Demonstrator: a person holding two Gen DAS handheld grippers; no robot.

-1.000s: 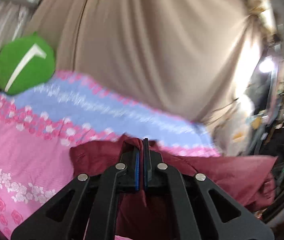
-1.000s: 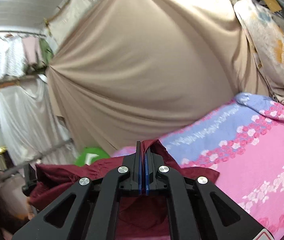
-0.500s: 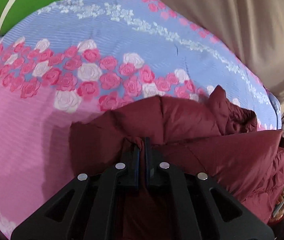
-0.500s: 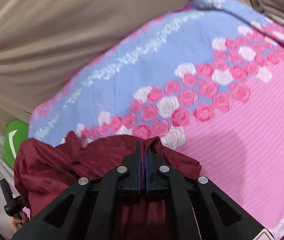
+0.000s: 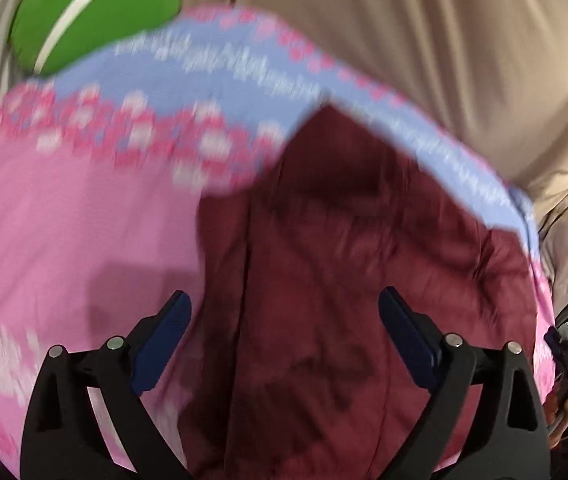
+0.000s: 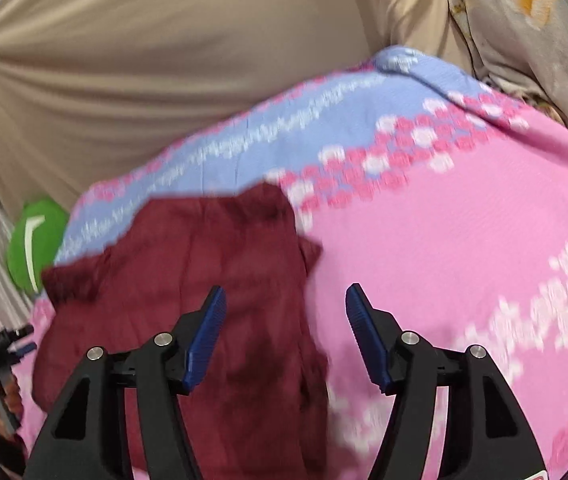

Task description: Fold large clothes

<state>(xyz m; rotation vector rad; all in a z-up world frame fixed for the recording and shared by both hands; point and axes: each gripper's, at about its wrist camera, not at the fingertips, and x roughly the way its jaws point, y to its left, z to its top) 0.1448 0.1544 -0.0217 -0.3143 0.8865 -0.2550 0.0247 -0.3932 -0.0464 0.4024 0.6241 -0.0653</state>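
While the maroon garment (image 5: pixel 343 280) lies spread but rumpled on the pink bedspread (image 5: pixel 64 220), the left gripper (image 5: pixel 284 320) and right gripper (image 6: pixel 285 312), jaws just opened and empty, have released it, so most folding seems left.

No words or numbers can be read anywhere here. The only mark is a curved white stripe on the green cushion (image 5: pixel 96 12) at the far left of the bed, and it spells nothing.
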